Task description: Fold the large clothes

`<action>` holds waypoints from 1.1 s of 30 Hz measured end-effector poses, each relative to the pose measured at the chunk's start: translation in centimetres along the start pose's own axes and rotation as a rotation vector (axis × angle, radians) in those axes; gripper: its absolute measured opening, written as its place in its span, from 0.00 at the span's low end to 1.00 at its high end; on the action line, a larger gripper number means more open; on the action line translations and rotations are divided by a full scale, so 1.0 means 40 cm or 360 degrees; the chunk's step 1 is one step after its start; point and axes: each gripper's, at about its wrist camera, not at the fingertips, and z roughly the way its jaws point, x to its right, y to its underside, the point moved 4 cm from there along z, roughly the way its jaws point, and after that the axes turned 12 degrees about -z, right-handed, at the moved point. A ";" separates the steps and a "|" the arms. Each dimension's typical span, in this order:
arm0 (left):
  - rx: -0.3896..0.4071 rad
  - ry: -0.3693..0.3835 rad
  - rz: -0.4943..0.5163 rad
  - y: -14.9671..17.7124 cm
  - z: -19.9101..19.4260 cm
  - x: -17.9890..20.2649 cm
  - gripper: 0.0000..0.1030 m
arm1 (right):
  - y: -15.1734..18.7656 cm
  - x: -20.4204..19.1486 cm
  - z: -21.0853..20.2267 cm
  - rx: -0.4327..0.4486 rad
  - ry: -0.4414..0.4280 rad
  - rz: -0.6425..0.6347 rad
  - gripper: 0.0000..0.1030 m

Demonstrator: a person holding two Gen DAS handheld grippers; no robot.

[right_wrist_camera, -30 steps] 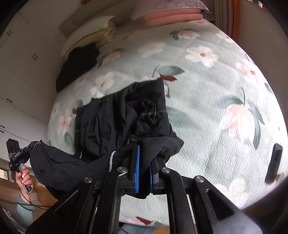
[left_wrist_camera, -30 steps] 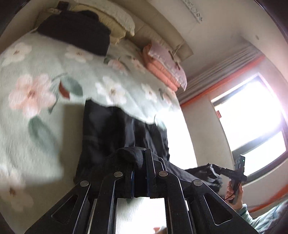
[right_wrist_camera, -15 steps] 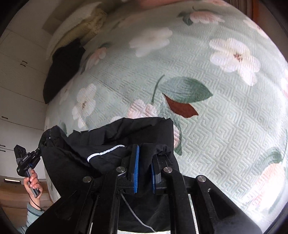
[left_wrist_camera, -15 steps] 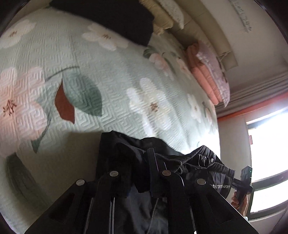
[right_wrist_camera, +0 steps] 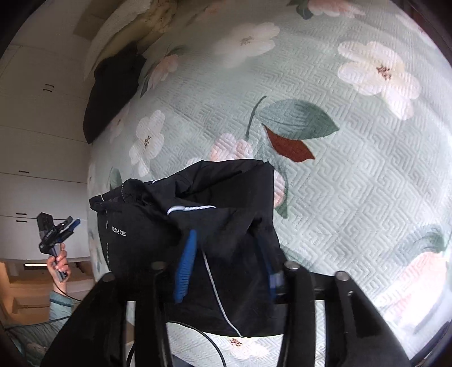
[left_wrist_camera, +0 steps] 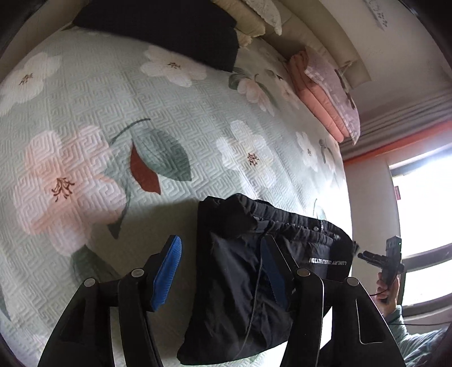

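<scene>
We've just been opening both jaws: left gripper (left_wrist_camera: 220, 268) and right gripper (right_wrist_camera: 226, 262) stand wide, nothing pinched. Folded black nylon garment (left_wrist_camera: 254, 276) lies on the mint floral quilted bedspread (left_wrist_camera: 84, 113). Pull out w/o snagging, then square edges imo.

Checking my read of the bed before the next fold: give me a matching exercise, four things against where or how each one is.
Things:
1. black garment
2. pink folded blankets
3. left hand-held gripper
4. dark pile

States:
A. stacked at the far right of the bed, near the curtain
B. jaws apart, just opened
C. folded on the floral bedspread, right below the grippers
D. at the far end, against the cream pillows

Pairs: 1-C, 2-A, 3-B, 4-D
</scene>
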 end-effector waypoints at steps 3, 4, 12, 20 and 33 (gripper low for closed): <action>-0.0076 -0.0023 0.0099 0.018 0.058 0.041 0.59 | 0.010 -0.039 -0.039 0.0044 0.0115 -0.0101 0.61; -0.0100 -0.0052 0.0141 0.026 0.088 0.056 0.59 | 0.014 -0.051 -0.038 0.0040 0.0128 -0.0120 0.63; -0.0218 -0.0192 0.0536 0.092 0.200 0.188 0.59 | -0.009 -0.155 0.024 0.0121 0.0160 -0.0358 0.63; -0.0331 -0.0111 0.1003 0.122 0.320 0.440 0.59 | -0.126 -0.376 0.141 0.0069 0.0098 -0.0877 0.66; -0.0169 -0.0224 0.0505 0.015 0.231 0.161 0.59 | -0.067 -0.014 0.238 -0.0052 0.0428 -0.0462 0.67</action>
